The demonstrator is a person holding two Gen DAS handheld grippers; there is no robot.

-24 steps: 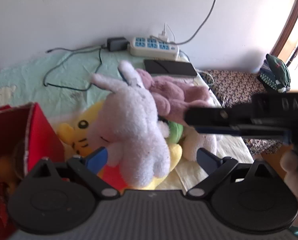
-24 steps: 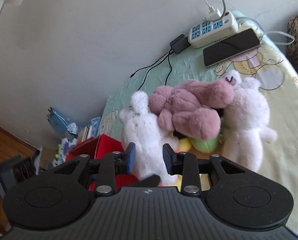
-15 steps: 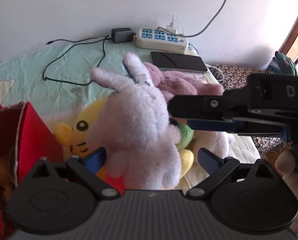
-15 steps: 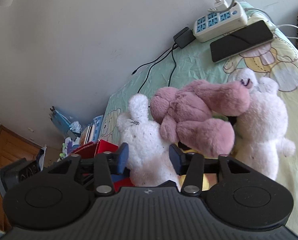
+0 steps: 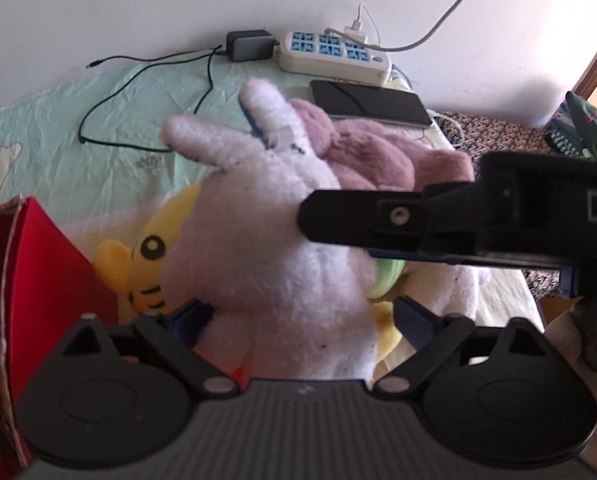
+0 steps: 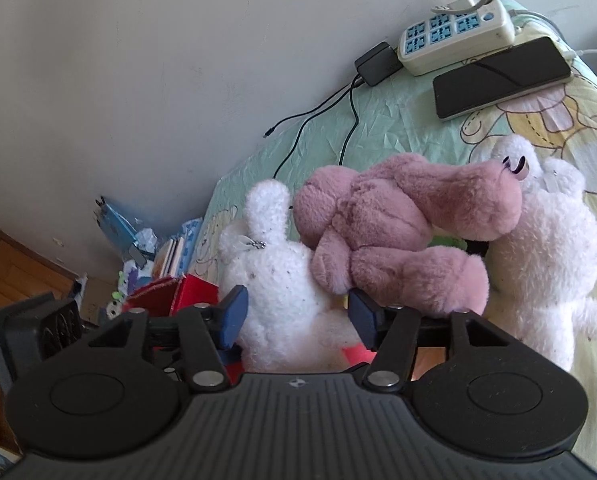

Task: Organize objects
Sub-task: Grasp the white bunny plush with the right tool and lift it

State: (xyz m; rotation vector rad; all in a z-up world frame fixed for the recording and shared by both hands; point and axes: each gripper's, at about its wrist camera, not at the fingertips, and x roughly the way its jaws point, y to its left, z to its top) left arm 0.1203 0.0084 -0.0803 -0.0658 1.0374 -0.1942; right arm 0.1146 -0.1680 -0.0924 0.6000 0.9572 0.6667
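Note:
A white plush rabbit [image 5: 266, 264] stands upright on a pile of soft toys, ears up. My left gripper [image 5: 302, 320] is open around its lower body; the left pad is at the fur and a gap shows beside the right pad. My right gripper [image 6: 296, 316] comes in from the right with the same rabbit [image 6: 282, 292] between its blue pads, jaws apart. One of its black fingers [image 5: 338, 220] lies across the rabbit's side. Beside the rabbit, a pink plush [image 6: 398, 220] lies on a second white plush [image 6: 550, 240]. A yellow tiger plush [image 5: 146, 256] lies under the rabbit.
A red box [image 5: 58, 272] stands open at the left with things inside. At the wall lie a power strip [image 5: 330, 52], a black charger [image 5: 248, 45] with its cable, and a phone [image 5: 370, 102]. The bed ends at the right, near patterned fabric [image 5: 494, 132].
The right gripper's jaws have spread wider around the rabbit. The left gripper has come closer, so the rabbit fills more of its view; its opening looks the same.

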